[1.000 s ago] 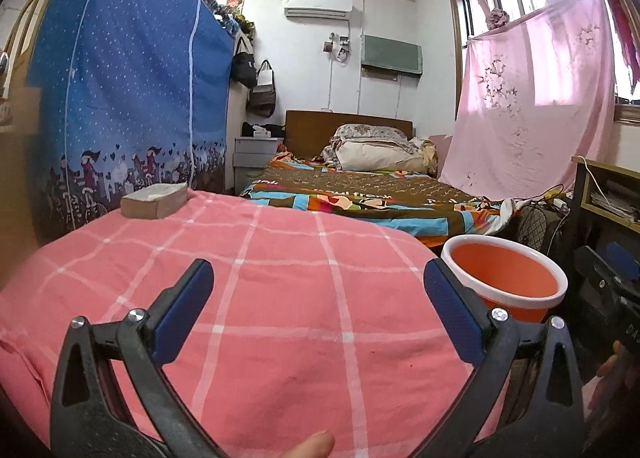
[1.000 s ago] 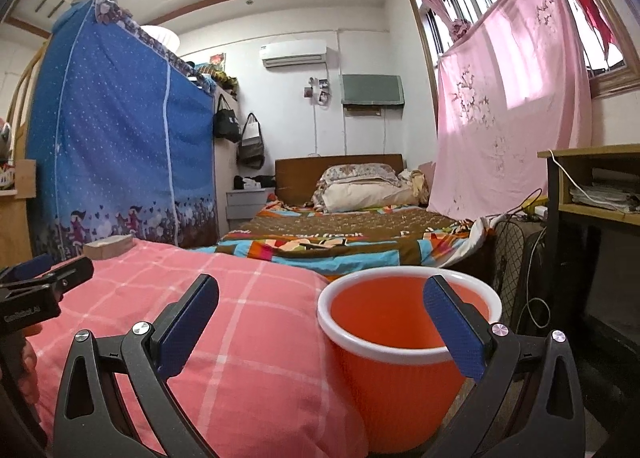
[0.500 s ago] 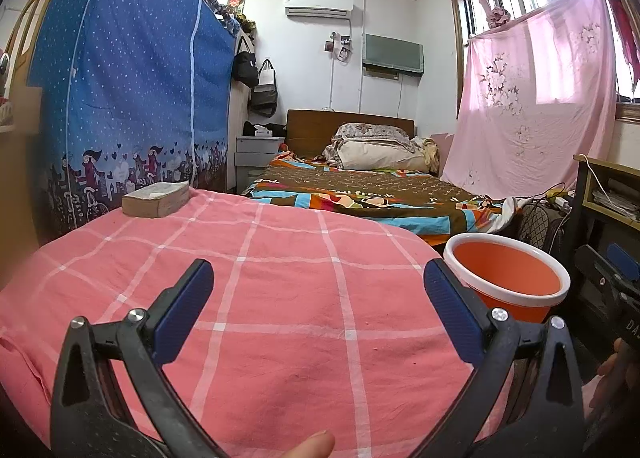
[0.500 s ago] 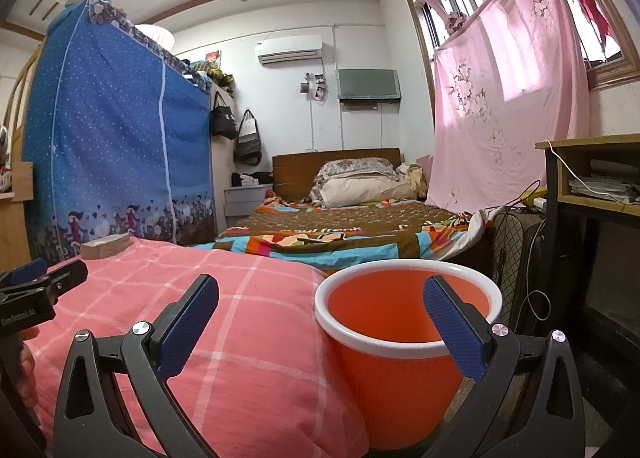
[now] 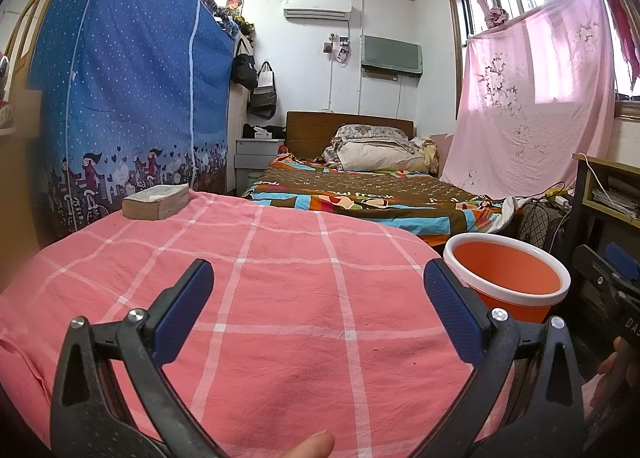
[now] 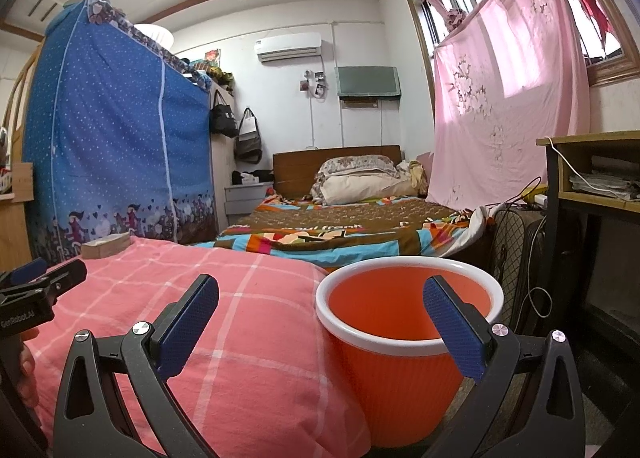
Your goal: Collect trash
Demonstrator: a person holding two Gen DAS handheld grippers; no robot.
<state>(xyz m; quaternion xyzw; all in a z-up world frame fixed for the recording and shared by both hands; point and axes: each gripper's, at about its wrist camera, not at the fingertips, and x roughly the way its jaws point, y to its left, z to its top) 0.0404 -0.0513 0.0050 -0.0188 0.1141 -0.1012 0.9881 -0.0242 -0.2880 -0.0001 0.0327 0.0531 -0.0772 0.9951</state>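
Jaws of both the left gripper [image 5: 318,310] and right gripper [image 6: 320,318] gape wide, empty, over the pink checked bedspread [image 5: 280,278]; the orange bin [image 6: 404,338] stands beside its right edge.

A home bedroom: made bed [image 5: 360,193], fabric wardrobe [image 5: 128,97], curtained window [image 6: 508,69].

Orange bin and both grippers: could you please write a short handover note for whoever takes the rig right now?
Left gripper: open, empty, over the pink checked cloth.
Right gripper: open, empty, by the cloth's right edge, facing the bin.
Round orange plastic bin with a white rim: on the floor, against the right side of the cloth-covered surface; what shows of its inside looks empty.
Only item on the cloth: a tan rectangular block, perhaps a paper-wrapped pack, at the far left corner.
Done: nothing visibly collected.
Left: no clear trash is in view; check whether the block counts, then look elsewhere.
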